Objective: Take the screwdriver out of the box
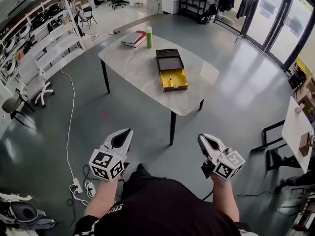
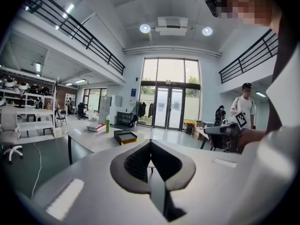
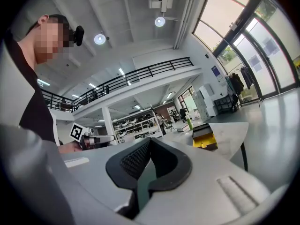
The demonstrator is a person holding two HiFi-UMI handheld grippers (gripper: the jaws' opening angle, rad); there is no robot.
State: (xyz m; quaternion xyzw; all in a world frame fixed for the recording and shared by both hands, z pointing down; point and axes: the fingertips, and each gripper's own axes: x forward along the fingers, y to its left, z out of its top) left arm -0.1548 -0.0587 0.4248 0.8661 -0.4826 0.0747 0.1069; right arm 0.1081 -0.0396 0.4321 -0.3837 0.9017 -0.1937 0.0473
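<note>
**Operator:** Report tool state.

**Checker:** Left gripper (image 1: 127,132): jaws together, nothing between them. Right gripper (image 1: 201,137): jaws together, also empty. Each gripper's own view confirms this. Both are held in front of the person, well short of the table (image 1: 133,68).

**Operator:** Location of the workpiece?

**Checker:** The box (image 1: 180,75) lies open on the table, with its dark lid folded back and the yellow tray facing up. A slim item lies in the tray. I judge it to be the screwdriver (image 1: 171,81), but it is too small to confirm. A book (image 1: 134,39) and a green bottle (image 1: 148,37) stand at the far end of the table, apart from the box.

**Operator:** Task progress?

**Checker:** The lid is already open, and no other step is done. Neither gripper touches the box or its contents. Remaining steps, as judged:
1. Approach the table.
2. Open one gripper.
3. Close it on the screwdriver.
4. Lift the screwdriver clear of the tray.
</note>
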